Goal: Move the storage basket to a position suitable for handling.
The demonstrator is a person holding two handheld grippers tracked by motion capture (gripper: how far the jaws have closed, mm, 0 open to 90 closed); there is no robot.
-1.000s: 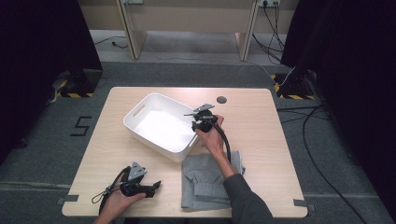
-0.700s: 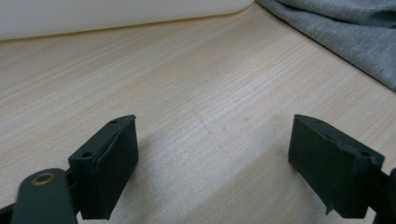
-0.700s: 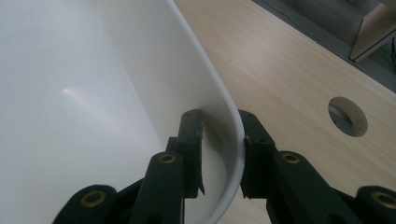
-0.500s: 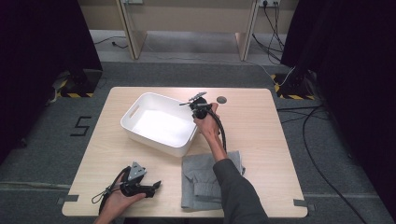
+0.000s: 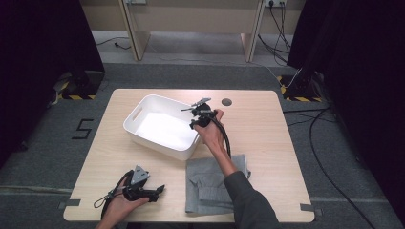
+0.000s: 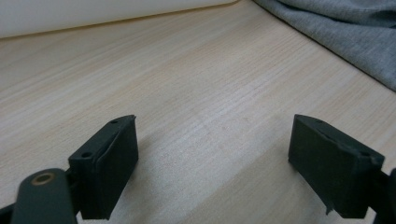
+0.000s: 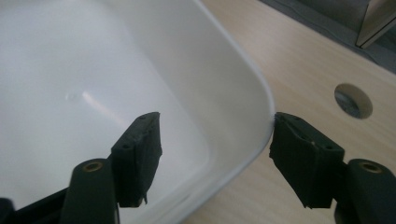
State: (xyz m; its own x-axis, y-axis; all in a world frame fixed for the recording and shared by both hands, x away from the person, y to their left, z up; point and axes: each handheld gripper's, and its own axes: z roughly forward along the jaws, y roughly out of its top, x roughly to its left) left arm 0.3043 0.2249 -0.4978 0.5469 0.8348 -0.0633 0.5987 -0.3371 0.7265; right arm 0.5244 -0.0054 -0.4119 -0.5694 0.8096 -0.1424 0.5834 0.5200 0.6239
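Right gripper (image 5: 198, 114) is hovering over the white bin's (image 5: 143, 112) far right corner, jaws just opened, straddling the rim without pressing. Bin is sitting mid-table. Left gripper (image 5: 155, 192) is resting near the table's (image 5: 267, 124) near left edge, jaws gaping, empty.

The right claw (image 5: 195, 116) is held up on a stretched arm, its jaws just opening wide. The left claw (image 5: 160, 190) lies low, jaws apart.

White tub (image 5: 162, 129); grey cloth (image 5: 210, 183); pale wood-grain table (image 5: 267, 133); black tongs (image 5: 193, 117).
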